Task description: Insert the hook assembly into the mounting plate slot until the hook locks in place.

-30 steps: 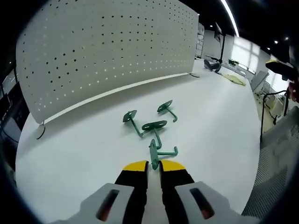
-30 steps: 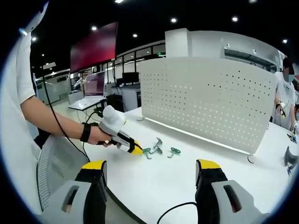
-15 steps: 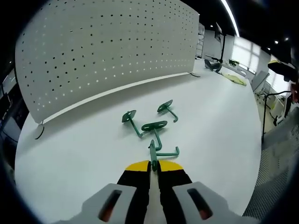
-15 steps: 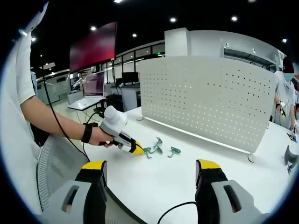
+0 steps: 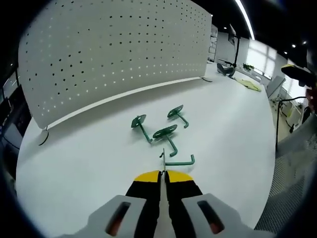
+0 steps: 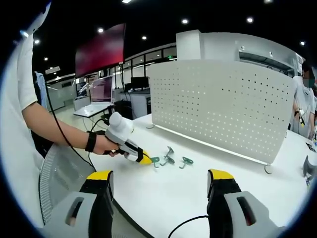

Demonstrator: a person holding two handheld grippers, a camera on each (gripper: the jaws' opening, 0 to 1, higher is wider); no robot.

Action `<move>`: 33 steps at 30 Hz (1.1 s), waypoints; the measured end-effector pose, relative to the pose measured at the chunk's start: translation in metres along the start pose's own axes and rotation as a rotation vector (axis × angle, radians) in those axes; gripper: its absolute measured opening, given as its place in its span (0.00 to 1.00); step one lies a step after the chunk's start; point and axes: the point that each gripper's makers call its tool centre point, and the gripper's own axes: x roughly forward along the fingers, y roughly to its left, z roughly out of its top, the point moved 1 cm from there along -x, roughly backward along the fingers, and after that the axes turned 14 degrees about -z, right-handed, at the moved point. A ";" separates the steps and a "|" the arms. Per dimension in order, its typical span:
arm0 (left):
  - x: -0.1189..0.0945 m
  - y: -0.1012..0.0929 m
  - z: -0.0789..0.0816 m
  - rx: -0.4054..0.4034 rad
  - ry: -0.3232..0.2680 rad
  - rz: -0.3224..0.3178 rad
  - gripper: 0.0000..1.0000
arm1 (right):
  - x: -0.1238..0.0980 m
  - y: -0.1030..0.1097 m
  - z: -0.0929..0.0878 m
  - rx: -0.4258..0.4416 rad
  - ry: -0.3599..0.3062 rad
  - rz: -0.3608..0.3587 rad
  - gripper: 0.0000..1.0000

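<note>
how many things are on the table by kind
green hooks: 4, one pinched in the shut left gripper, three loose
white pegboards: 1
total: 5

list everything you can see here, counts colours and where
hooks: four, green, on the table before the pegboard; nearest one pinched in the left gripper
pegboard: one, white, upright across the table
table: one, white
monitors: several, in the background on the left of the right gripper view
left gripper: yellow-tipped, shut on the hook
right gripper: yellow-tipped, open, above the table edge
hand: one, holding the left gripper
</note>
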 end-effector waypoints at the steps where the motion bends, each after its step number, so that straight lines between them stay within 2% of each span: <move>1: -0.001 0.000 0.000 -0.003 -0.003 -0.003 0.04 | 0.000 0.000 0.000 0.003 -0.003 0.003 0.79; 7: -0.010 -0.007 0.008 -0.042 -0.060 -0.022 0.03 | 0.001 0.003 0.003 -0.006 -0.006 0.019 0.78; 17: -0.026 -0.013 0.018 -0.055 -0.129 -0.026 0.03 | 0.006 0.009 0.009 -0.020 -0.021 0.049 0.76; 24: -0.038 -0.019 0.024 -0.047 -0.158 -0.024 0.03 | 0.009 0.011 0.011 -0.015 -0.024 0.063 0.75; 33: -0.053 -0.032 0.043 -0.031 -0.216 -0.027 0.03 | 0.014 0.014 0.016 -0.002 -0.043 0.085 0.74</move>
